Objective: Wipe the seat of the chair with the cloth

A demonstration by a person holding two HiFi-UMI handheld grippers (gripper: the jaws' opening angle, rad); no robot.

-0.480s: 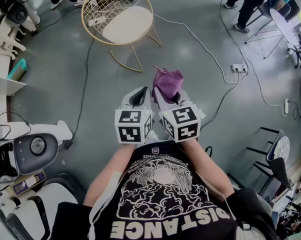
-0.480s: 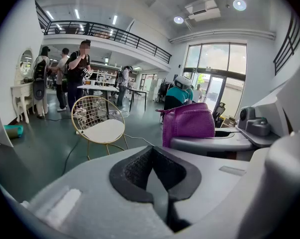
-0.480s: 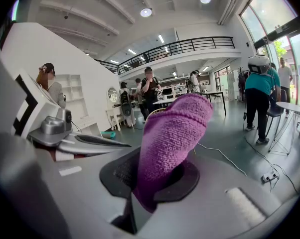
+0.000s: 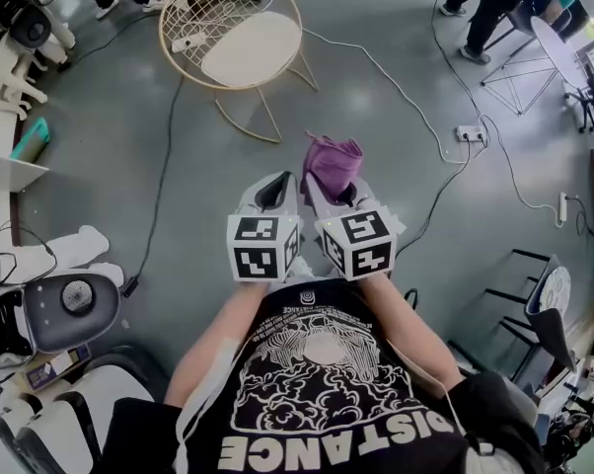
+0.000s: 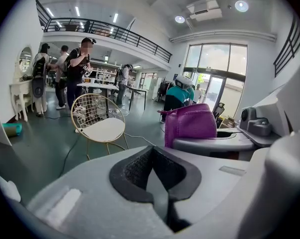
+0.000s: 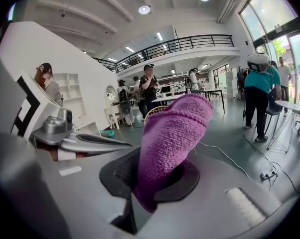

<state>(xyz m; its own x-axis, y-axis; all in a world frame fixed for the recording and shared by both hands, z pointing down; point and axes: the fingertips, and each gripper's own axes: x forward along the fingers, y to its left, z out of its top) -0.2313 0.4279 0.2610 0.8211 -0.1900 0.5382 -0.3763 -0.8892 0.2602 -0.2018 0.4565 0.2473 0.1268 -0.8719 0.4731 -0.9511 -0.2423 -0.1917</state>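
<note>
R gripper (image 4: 329, 196) jaws clenched on purple cloth (image 4: 333, 163), free end poking fwd ready to wipe; L gripper (image 4: 270, 194) jaws closed on nothing, just beside it; chair (image 4: 192, 13) seat (image 4: 250, 47) well ahead, prob. approach phase.

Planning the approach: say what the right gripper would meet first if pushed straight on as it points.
Probably the gold wire-frame chair with white seat, peeking behind the purple microfibre cloth the right gripper holds; grey floor between looks free, depth unclear.
</note>
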